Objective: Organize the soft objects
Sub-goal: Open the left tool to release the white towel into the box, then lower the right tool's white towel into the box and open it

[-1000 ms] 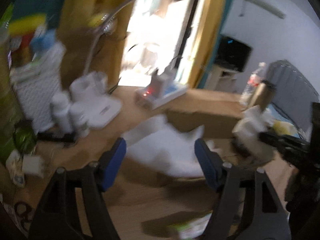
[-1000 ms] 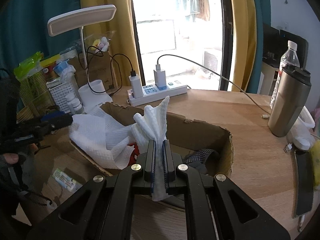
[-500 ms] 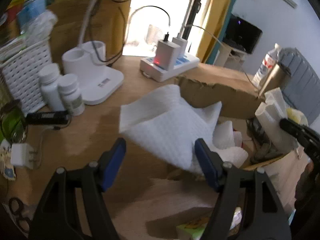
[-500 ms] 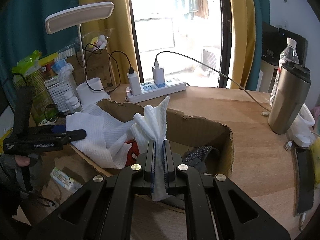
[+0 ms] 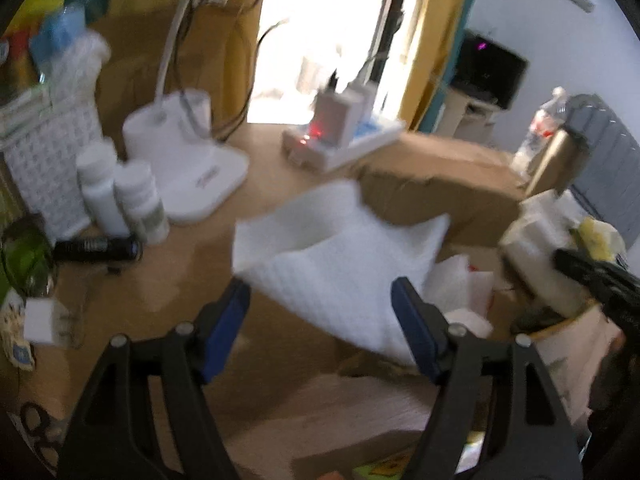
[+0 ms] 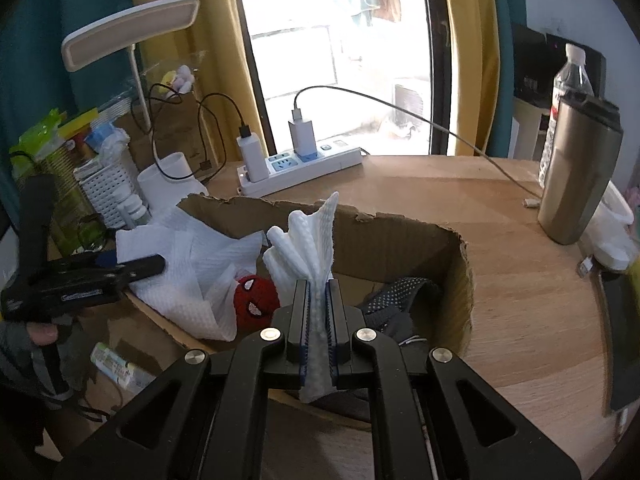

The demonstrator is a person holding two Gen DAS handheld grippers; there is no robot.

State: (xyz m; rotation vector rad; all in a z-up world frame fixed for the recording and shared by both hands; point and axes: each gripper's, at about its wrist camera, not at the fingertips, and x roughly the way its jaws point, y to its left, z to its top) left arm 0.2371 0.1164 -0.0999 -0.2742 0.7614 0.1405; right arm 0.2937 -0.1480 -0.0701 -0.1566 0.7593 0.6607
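Observation:
My right gripper (image 6: 317,296) is shut on a bunched white paper towel (image 6: 308,240) and holds it upright over the open cardboard box (image 6: 400,236). In the box lie a spread white paper towel (image 6: 192,268), a red Spider-Man plush (image 6: 256,304) and a grey dotted fabric piece (image 6: 400,296). My left gripper (image 5: 320,300) is open and empty, its blue pads just short of the spread towel (image 5: 344,264) that hangs over the box's left edge. It also shows in the right wrist view (image 6: 104,272).
A power strip (image 6: 300,168) with chargers and cables lies behind the box. A white lamp base (image 5: 188,152), two white bottles (image 5: 124,196) and a white basket (image 5: 44,160) stand at the left. A steel tumbler (image 6: 576,176) stands right. A small tube (image 6: 116,364) lies before the box.
My left gripper has swung about in front of the spread towel, staying open. My right gripper holds the bunched towel in the same place.

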